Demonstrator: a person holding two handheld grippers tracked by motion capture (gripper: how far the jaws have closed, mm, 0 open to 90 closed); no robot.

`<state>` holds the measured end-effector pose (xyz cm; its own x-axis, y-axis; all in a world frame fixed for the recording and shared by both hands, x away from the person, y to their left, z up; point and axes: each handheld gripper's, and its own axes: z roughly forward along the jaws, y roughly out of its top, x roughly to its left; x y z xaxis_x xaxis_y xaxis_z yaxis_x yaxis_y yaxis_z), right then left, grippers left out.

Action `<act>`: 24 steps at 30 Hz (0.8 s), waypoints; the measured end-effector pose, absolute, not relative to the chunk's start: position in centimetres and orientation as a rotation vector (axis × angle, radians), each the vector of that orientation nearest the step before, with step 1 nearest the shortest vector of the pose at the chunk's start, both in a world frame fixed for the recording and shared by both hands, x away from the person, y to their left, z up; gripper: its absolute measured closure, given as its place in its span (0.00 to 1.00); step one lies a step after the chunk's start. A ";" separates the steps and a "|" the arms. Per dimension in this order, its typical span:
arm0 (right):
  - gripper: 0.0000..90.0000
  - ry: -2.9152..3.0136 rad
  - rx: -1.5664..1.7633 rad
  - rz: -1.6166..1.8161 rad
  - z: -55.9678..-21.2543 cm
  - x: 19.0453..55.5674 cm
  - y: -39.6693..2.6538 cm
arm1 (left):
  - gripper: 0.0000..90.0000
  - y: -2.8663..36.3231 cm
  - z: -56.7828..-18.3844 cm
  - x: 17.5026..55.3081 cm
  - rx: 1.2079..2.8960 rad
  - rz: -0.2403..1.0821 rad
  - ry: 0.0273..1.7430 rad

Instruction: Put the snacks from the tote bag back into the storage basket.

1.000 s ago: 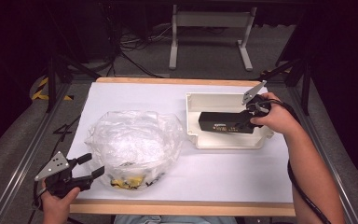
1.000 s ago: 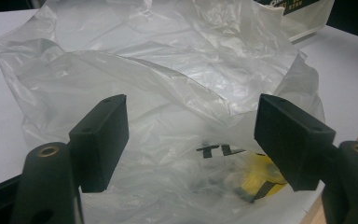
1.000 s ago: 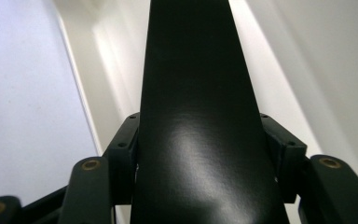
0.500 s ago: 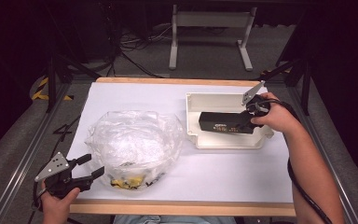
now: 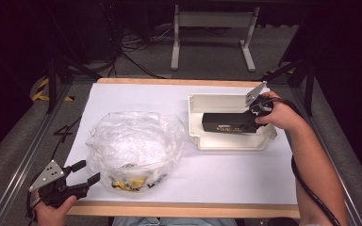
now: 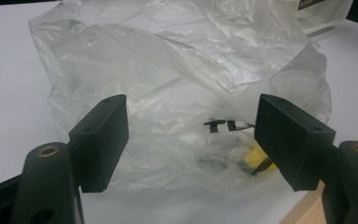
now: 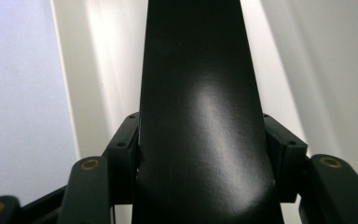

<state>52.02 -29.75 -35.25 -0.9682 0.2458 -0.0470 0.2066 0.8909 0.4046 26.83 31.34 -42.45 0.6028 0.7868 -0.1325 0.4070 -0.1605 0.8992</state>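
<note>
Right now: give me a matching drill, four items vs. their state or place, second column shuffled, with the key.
Items
1. left gripper
2. right gripper
3. plastic bag
4. white tray

States
A. holds the black box inside it
B. crumpled, clear, at the table's middle
C. open, just short of the bag
D. shut on the black box

Pairs: 1-C, 2-D, 3-B, 4-A

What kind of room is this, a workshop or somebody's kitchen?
Probably a lab or recording bench, not a kitchen. A white-topped table stands on a metal frame, loose cables trail over the grey floor behind, and the surroundings are kept dark.
</note>
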 end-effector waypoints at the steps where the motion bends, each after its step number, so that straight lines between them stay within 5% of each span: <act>1: 0.47 2.970 0.336 0.602 -35.2 52.4 -29.7 | 0.30 31.5 -42.6 26.5 1.774 0.462 0.994; 24: 0.44 2.992 0.261 0.536 -37.6 54.4 -29.3 | 0.30 31.7 -42.5 24.3 1.783 0.553 1.071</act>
